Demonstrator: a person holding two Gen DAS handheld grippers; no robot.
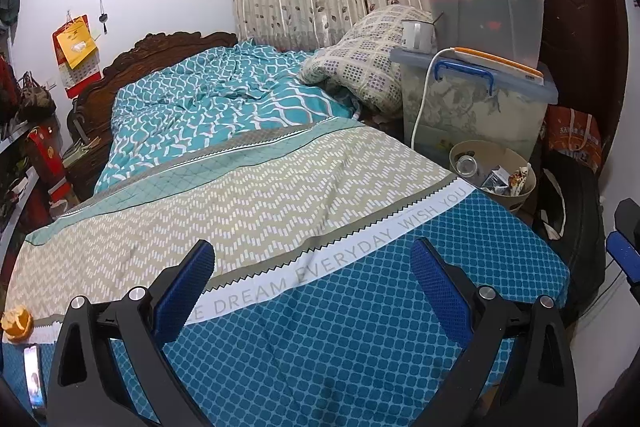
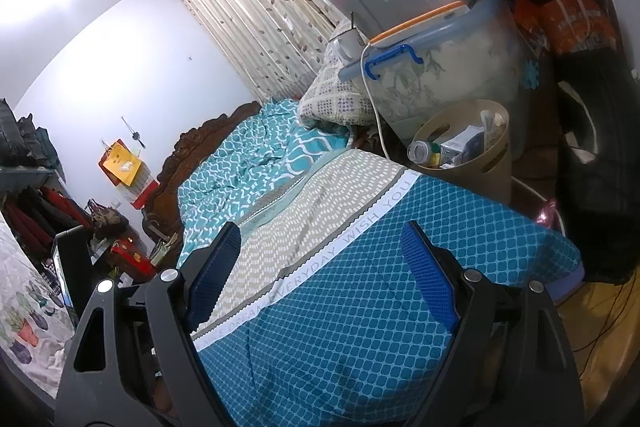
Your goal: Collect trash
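A beige waste bin (image 1: 516, 198) stands beside the bed at the right, holding a clear bottle (image 1: 467, 165), a small carton and wrappers. It also shows in the right wrist view (image 2: 496, 163) with the bottle (image 2: 422, 150) at its rim. An orange peel (image 1: 17, 323) lies on the bed's near left edge. My left gripper (image 1: 312, 255) is open and empty above the blue foot of the bed. My right gripper (image 2: 320, 239) is open and empty over the same bedspread; one of its fingers (image 1: 624, 257) shows at the right edge of the left wrist view.
A phone (image 1: 33, 383) lies by the peel. The bed (image 1: 248, 187) has a teal quilt (image 1: 208, 99) and a patterned pillow (image 1: 360, 63). Stacked plastic storage boxes (image 1: 480, 99) with a mug (image 1: 416, 35) and a white cable stand behind the bin. Shelves line the left wall.
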